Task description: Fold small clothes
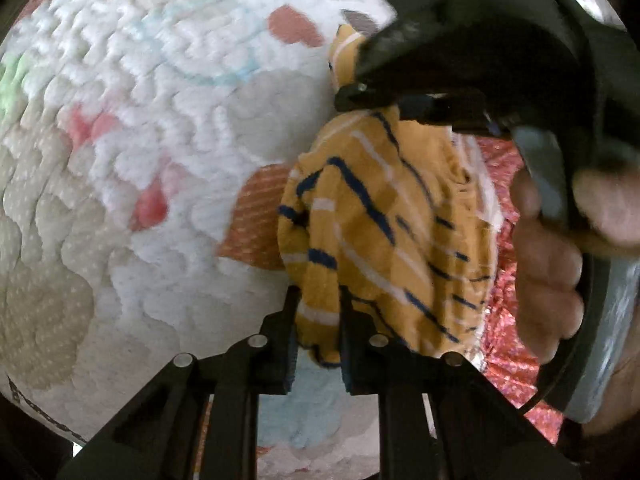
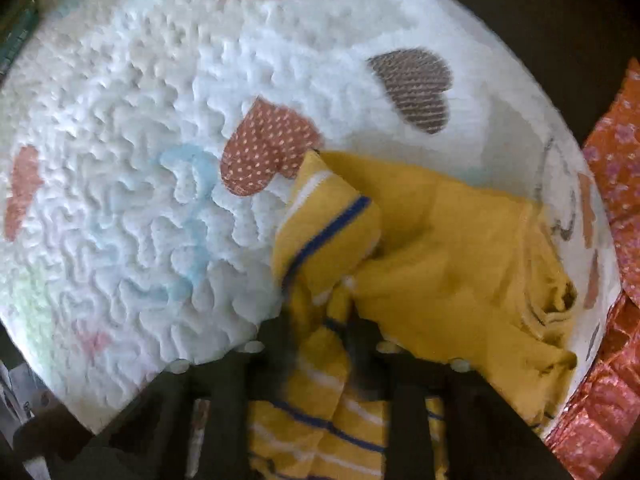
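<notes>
Quilt: a white quilted cover point(image 2: 152, 184) with heart patches is lying under everything, filling most of both views.
Red fabric: a shiny red-orange patterned cloth point(image 2: 596, 400) is showing at the quilt's right edge.
Garment: a small mustard top with navy and white stripes point(image 1: 372, 216) is hanging bunched between the two grippers; in the right wrist view its plain yellow part point(image 2: 452, 248) is draping down onto the quilt.
Progress: folding is looking barely begun. No flat panel or clean crease is showing, so I judge that spreading, folding and smoothing are all still ahead.
Right gripper: the right gripper point(image 1: 360, 94) is reaching in from above in the left wrist view, its fingers nearly together and pinching an upper edge of the garment; the person's hand point(image 1: 548, 264) is gripping its handle.
Left gripper: the left gripper point(image 1: 318, 320) is clamping a lower striped edge, its jaws narrowed around the cloth.
</notes>
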`<state>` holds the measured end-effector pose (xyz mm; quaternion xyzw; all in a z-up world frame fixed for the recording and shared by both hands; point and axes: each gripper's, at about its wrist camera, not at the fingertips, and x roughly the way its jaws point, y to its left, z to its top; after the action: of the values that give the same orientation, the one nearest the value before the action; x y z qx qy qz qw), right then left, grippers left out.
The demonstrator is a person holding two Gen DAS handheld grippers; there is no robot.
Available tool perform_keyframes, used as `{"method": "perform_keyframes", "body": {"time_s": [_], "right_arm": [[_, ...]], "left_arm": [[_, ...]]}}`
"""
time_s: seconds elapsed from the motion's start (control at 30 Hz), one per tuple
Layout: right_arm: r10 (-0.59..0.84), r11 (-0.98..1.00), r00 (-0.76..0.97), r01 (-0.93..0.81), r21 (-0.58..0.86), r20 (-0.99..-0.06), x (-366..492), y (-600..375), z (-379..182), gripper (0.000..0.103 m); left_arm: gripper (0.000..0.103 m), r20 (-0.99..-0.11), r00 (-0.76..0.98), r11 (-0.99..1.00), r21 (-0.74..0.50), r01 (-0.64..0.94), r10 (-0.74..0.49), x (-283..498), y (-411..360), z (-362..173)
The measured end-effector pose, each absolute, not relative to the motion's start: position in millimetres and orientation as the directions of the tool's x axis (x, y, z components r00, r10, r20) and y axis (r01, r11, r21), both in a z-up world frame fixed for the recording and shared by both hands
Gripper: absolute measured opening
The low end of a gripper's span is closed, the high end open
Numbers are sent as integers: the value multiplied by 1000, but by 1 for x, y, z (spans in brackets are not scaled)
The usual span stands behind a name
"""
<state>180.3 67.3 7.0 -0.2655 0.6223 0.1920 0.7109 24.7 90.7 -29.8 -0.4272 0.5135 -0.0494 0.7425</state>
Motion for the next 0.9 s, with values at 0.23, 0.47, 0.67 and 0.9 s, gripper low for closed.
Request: {"method": "perform_keyframes", "body": {"time_s": [0.23, 0.47, 0.67, 0.9], "right_arm": [[202, 882, 237, -467, 71, -950, 169, -39, 81, 17], [308, 927, 328, -314, 204, -893, 164, -168, 133, 17], [310, 951, 341, -96, 295, -888, 177, -289, 103, 17], [298, 941, 347, 48, 334, -889, 180, -361, 50, 29]], "left_arm": [[15, -667, 535, 673, -704, -226, -518, 24, 39, 26], [14, -683, 467, 736, -670, -96, -561, 53, -65, 60], [15, -726, 370, 783, -622, 7, -579, 73, -150, 57], [15, -766, 308, 815, -576, 60, -564, 51, -160, 58]]}}
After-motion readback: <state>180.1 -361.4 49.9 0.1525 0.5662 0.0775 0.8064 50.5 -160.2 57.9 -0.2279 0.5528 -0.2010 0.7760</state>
